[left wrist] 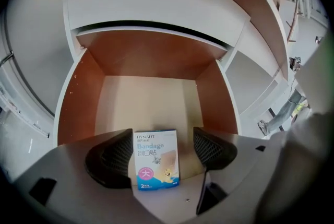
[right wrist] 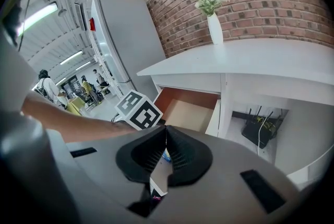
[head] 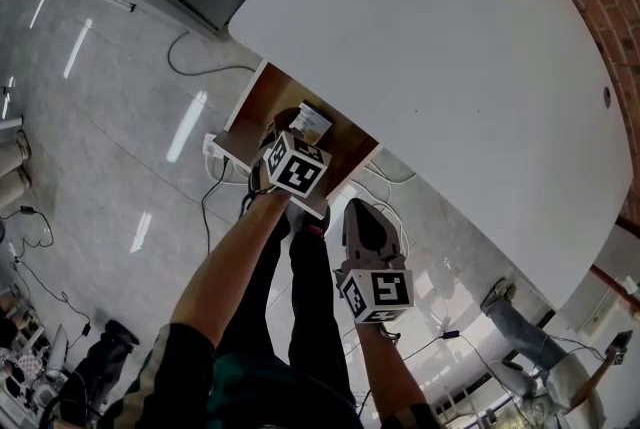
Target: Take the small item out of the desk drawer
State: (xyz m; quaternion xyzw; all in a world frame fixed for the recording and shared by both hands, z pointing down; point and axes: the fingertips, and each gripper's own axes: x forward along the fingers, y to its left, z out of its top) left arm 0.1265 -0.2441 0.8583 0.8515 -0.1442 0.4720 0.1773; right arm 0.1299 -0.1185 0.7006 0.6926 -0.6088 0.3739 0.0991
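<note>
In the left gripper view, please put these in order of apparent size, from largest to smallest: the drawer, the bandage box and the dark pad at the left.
1. The drawer, clearly largest.
2. The box and the pad look about alike, so I rank neither first; both are close to the camera, which enlarges them.

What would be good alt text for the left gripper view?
A blue-and-white bandage box stands upright between the open jaws of the left gripper, with a gap at the box's right. Behind it is an open desk drawer with brown walls and a pale floor.
</note>
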